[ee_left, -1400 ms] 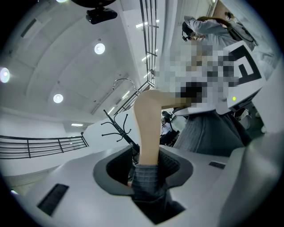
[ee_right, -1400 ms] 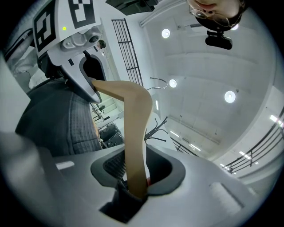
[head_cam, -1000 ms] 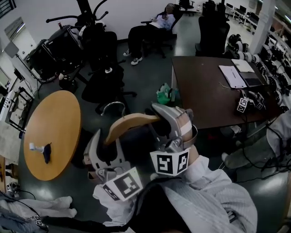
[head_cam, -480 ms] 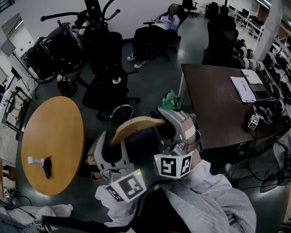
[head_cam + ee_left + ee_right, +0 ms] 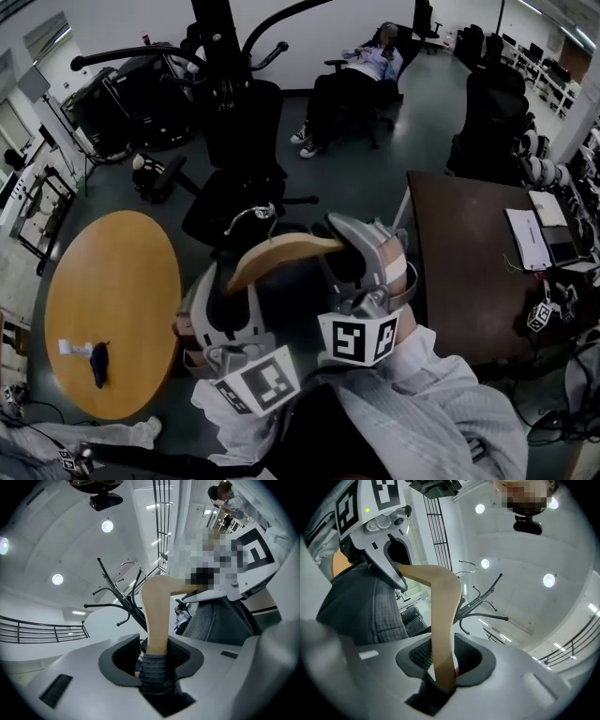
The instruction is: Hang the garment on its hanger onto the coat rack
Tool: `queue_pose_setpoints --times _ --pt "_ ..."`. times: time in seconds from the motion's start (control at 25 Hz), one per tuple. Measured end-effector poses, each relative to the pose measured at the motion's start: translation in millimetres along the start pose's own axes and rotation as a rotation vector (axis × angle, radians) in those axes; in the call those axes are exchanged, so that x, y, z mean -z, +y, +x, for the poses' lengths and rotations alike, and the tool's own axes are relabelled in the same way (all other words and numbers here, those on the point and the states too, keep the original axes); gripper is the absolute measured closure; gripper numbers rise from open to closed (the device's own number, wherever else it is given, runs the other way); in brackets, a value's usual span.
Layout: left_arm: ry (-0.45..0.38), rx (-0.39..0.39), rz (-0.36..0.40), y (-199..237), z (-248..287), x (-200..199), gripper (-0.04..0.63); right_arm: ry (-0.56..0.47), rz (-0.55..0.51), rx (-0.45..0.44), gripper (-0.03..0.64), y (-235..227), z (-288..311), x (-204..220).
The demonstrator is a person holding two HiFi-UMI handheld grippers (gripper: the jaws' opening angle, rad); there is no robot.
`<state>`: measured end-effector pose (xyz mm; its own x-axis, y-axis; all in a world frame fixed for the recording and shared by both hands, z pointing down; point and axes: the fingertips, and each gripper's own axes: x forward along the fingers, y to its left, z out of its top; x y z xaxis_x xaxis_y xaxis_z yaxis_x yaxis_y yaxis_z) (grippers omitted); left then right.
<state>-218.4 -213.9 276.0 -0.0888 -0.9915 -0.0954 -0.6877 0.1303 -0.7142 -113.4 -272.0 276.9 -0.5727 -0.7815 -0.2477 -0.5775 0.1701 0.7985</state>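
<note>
Both tools are clenched on the wooden hanger [image 5: 281,255]: the left gripper [image 5: 154,656] on one arm, over a fold of the dark grey garment [image 5: 370,606], and the right gripper [image 5: 443,663] on the other. The hanger's metal hook [image 5: 251,216] points toward the black coat rack [image 5: 225,56], which has an office chair [image 5: 239,178] in front of it. A round wooden table [image 5: 112,300] is on the left and a dark desk [image 5: 469,262] on the right.

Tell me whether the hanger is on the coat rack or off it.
Off. Left claw and right claw grip the hanger; its hook hangs free, short of the rack.
</note>
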Motion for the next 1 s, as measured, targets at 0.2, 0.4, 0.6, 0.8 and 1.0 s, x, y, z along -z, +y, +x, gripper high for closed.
queue_pose_setpoints --times 0.2,0.4,0.6,0.8,1.0 --pt "-0.004 -0.031 -0.006 7.9 41.9 0.7 0.451 -0.032 -0.012 0.012 0.512 -9.7 42.4 12.8" --pt "-0.035 -0.031 -0.007 24.4 74.8 -1.3 0.451 -0.034 -0.031 0.055 0.512 -22.0 74.8 13.6" --pt "-0.073 -0.005 0.002 36.6 109.0 -6.1 0.451 -0.013 -0.041 0.11 0.512 -34.9 102.3 19.2" --pt "-0.116 0.011 0.011 42.8 140.3 -8.7 0.451 0.011 -0.047 0.151 0.509 -44.2 125.6 28.4" --pt "-0.123 0.021 0.002 44.4 167.4 0.6 0.451 0.017 -0.051 0.147 0.508 -41.9 150.5 38.8"
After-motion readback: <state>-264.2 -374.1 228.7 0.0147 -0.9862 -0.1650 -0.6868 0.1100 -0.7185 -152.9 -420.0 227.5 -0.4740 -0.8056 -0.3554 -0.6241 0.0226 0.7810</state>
